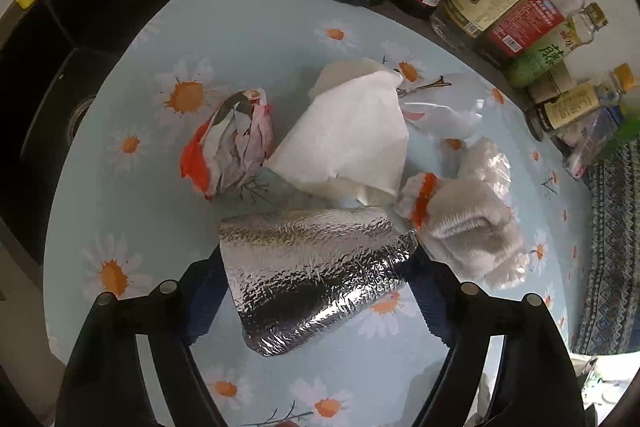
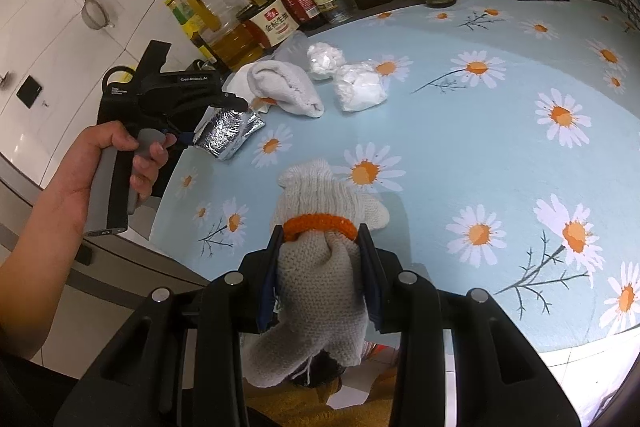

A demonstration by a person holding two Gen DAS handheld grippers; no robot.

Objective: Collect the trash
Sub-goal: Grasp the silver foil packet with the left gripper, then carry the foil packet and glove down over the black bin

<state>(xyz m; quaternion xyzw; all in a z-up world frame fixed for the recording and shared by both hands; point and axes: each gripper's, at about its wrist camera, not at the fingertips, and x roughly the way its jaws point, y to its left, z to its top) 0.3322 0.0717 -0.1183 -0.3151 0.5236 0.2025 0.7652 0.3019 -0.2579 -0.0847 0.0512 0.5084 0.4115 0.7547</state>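
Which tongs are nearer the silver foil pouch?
Left. The left tongs straddle the foil pouch; the right tongs, shut on a knit glove, sit apart from it.
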